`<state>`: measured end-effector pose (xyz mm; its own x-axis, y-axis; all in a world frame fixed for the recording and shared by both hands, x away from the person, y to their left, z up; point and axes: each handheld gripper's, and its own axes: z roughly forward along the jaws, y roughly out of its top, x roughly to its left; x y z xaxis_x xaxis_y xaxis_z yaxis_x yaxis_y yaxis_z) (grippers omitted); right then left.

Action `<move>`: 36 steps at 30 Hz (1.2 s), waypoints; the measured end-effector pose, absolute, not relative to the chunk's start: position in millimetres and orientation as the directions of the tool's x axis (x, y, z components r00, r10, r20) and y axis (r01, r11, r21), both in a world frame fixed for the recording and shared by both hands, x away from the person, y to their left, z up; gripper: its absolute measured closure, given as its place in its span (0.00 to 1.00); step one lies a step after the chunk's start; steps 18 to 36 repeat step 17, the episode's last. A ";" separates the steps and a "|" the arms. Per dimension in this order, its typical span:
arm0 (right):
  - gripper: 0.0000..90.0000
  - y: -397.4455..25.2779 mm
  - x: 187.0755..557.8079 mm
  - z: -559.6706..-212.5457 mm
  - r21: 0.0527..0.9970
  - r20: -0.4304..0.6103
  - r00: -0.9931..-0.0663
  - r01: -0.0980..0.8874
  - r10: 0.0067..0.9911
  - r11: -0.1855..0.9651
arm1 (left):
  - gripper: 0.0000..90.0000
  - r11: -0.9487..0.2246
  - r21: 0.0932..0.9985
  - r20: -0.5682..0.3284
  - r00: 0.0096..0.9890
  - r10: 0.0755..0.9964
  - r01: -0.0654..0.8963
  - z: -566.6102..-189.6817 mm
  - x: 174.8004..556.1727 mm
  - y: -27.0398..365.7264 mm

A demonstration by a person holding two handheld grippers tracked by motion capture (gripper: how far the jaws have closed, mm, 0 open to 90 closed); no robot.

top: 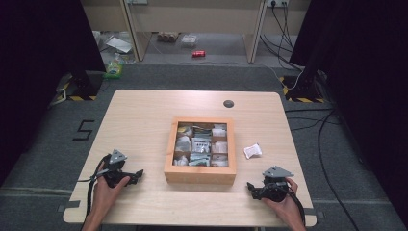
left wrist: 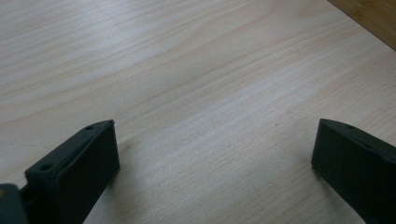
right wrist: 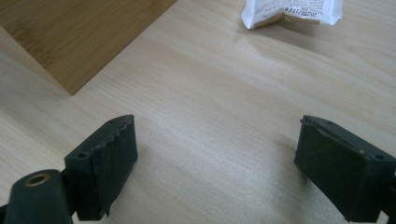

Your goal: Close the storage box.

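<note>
A square wooden box (top: 199,174) sits mid-table, divided into compartments that hold several small white and grey packets. One white packet (top: 252,150) lies loose on the table to the box's right. My left gripper (top: 138,175) rests low at the front left, pointing toward the box, open and empty. My right gripper (top: 250,187) rests at the front right, also open and empty. In the left gripper view the gripper (left wrist: 217,135) frames bare wood, with a box corner (left wrist: 373,14) at top right. In the right gripper view the gripper (right wrist: 215,126) faces the box corner (right wrist: 79,37) and the packet (right wrist: 292,11).
The light wooden table (top: 139,115) has a small grey round cap (top: 228,103) near its far edge. On the floor beyond lie a red can (top: 198,54), a green item (top: 114,68) and cables (top: 308,120) at the right. Dark stands flank both sides.
</note>
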<state>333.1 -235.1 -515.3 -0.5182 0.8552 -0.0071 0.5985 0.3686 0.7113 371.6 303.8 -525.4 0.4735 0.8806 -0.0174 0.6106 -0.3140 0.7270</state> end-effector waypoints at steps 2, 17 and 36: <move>0.14 -235.1 333.4 -515.4 0.712 -0.007 -0.519 0.597 0.854 0.369 | 0.00 -0.314 0.727 -0.017 0.474 0.880 0.611 -525.4 371.6 303.8; 0.13 -234.7 335.3 -515.7 0.712 -0.007 -0.526 0.594 0.850 0.373 | 0.00 -0.314 0.727 -0.018 0.474 0.880 0.611 -525.4 371.7 303.9; 0.13 -234.7 335.3 -515.7 0.712 -0.007 -0.526 0.594 0.850 0.373 | 0.00 -0.314 0.727 -0.018 0.474 0.880 0.611 -525.4 371.7 303.9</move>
